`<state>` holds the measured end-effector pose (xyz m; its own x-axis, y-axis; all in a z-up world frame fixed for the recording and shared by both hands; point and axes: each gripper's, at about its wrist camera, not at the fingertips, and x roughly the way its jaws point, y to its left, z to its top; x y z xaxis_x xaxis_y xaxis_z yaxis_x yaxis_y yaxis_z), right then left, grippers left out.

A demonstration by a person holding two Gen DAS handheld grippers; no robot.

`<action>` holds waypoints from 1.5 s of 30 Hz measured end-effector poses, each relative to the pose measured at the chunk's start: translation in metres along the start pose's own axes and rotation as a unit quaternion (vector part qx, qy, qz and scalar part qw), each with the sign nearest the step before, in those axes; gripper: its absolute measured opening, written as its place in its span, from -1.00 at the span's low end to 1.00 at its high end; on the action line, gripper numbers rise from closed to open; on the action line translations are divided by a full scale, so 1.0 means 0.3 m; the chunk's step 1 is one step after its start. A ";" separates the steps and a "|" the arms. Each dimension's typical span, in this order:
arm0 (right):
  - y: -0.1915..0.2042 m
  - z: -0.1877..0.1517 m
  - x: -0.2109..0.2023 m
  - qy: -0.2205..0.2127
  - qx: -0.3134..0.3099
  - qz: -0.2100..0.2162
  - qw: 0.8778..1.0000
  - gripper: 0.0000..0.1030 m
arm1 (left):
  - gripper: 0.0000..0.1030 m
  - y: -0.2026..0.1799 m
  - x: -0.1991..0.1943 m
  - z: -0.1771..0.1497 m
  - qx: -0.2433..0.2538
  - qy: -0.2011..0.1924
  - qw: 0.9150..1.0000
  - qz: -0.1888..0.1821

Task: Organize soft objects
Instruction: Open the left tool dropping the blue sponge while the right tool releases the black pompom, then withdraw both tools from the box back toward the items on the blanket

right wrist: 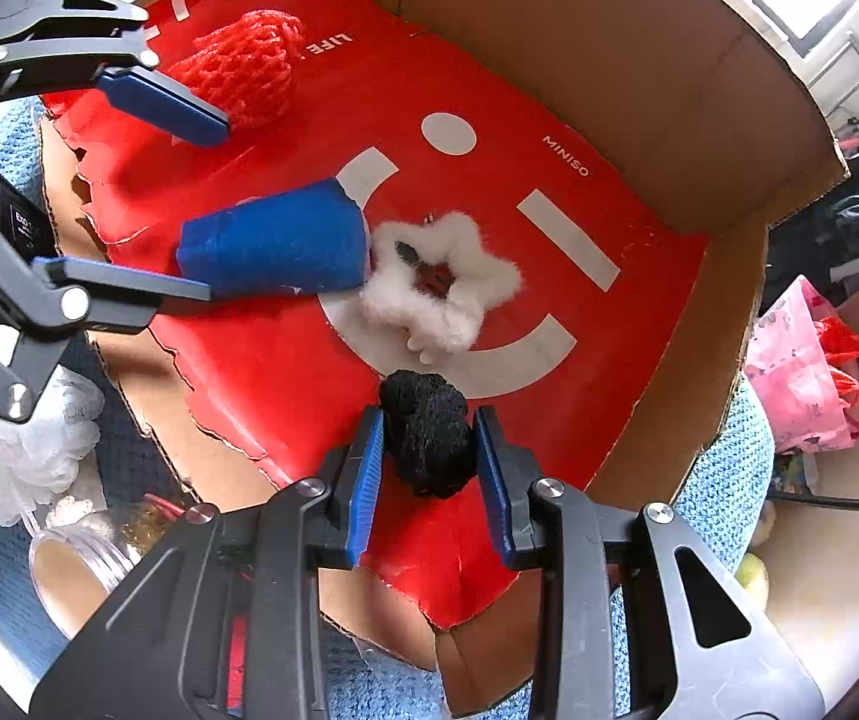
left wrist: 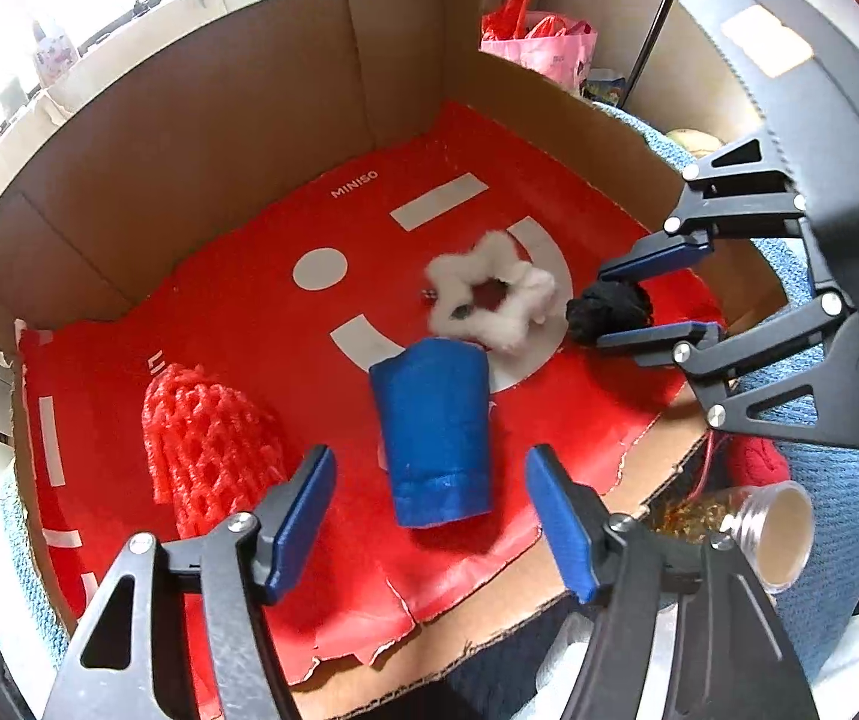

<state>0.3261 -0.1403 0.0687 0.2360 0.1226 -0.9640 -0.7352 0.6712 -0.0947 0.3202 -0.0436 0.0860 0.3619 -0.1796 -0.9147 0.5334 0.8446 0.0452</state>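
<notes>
A cardboard box [left wrist: 201,138] lined with red paper holds the soft objects. A blue roll [left wrist: 435,432] lies in the middle, also in the right wrist view [right wrist: 276,240]. A white fluffy scrunchie [left wrist: 489,294] [right wrist: 447,282] lies just beyond it, and a red foam net [left wrist: 207,450] [right wrist: 243,66] at the left. My left gripper [left wrist: 429,516] [right wrist: 213,204] is open, its fingers either side of the blue roll's near end. My right gripper [right wrist: 429,462] [left wrist: 615,300] is shut on a black fuzzy ball [right wrist: 426,438] [left wrist: 609,306] low over the red lining.
A clear jar with a metal-rimmed mouth [left wrist: 777,534] [right wrist: 75,564] lies outside the box's torn front edge on a blue cloth [left wrist: 837,480]. Pink and red bags [right wrist: 807,372] stand beyond the box's side wall.
</notes>
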 end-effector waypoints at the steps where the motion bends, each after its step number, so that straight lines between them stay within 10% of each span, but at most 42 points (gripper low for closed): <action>1: -0.003 0.000 -0.001 0.000 0.001 0.001 1.000 -0.42 | 0.35 0.000 -0.008 -0.004 0.000 -0.003 1.000 0.001; 4: -0.008 -0.001 -0.003 0.000 0.003 0.002 1.000 -0.27 | 0.44 -0.005 -0.024 -0.011 -0.001 -0.009 1.000 0.005; 6: -0.011 -0.001 -0.003 -0.001 0.005 0.001 1.000 0.36 | 0.44 -0.011 -0.035 -0.019 -0.001 -0.011 1.000 0.003; 25: -0.041 -0.092 -0.210 -0.068 0.087 -0.018 0.994 0.42 | 0.83 -0.005 -0.286 -0.163 -0.067 -0.095 0.993 0.006; 45: 0.145 -0.540 -0.534 -0.198 0.205 -0.064 0.956 0.74 | 0.99 -0.082 -0.578 -0.617 -0.124 -0.231 0.964 0.049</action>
<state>0.1535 -0.2491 0.1787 0.5894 0.2330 -0.7735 -0.3926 0.9194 -0.0223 0.1029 0.0601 0.1692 0.7337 -0.2495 -0.6320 0.3012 0.9532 -0.0268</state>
